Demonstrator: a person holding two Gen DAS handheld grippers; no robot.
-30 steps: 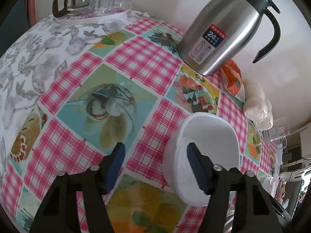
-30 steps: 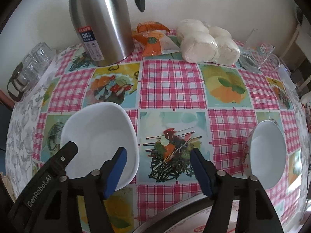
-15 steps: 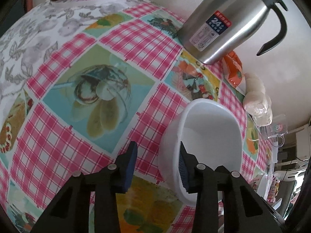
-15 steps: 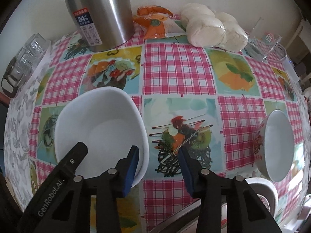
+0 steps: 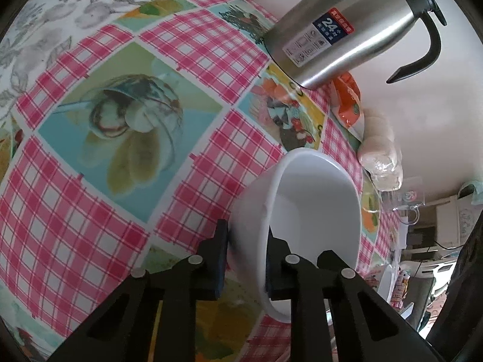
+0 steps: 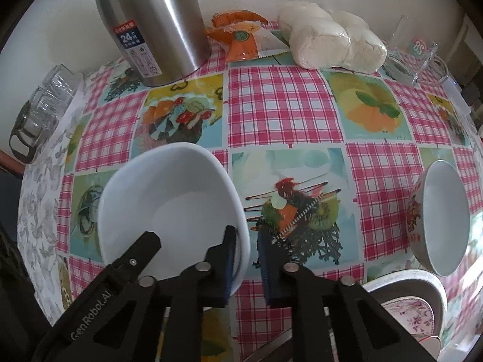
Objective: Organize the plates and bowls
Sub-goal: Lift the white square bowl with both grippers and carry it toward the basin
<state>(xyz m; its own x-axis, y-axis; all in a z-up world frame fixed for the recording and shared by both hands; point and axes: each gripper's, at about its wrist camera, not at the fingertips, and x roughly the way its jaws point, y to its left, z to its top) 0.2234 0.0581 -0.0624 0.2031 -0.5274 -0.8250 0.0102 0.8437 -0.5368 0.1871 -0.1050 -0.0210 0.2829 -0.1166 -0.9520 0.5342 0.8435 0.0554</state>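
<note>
Both pairs of tongs have closed since the earlier frame, when their blue pads stood wide apart on either side of the rim of the white bowl (image 6: 169, 208); each camera has also drawn closer to it. Now the left gripper (image 5: 244, 259) pinches the bowl's wall on one side, one pad on the outside and the other inside the basin, and the right gripper (image 6: 246, 264) pinches the opposite rim the same way, with its left pad inside and its right pad outside. The bowl sits on the checked tablecloth (image 6: 280, 111), in front of the steel thermos jug (image 6: 151, 24) and well apart from the patterned bowl (image 6: 437, 220) at the right edge, which lies just beside a stack of floral plates (image 6: 413, 307). The white bowl looks like glazed ceramic: stiff, smooth, probably slippery under rubber pads and likely to chip or break if dropped. It seems fairly heavy for thin rim grips, so two opposed holds make sense, and lifting level would keep it from swinging out of either pinch. The rim is the only practical place to grasp, since the wall curves away below. Its likely destination is with the other bowl or the plates.
</note>
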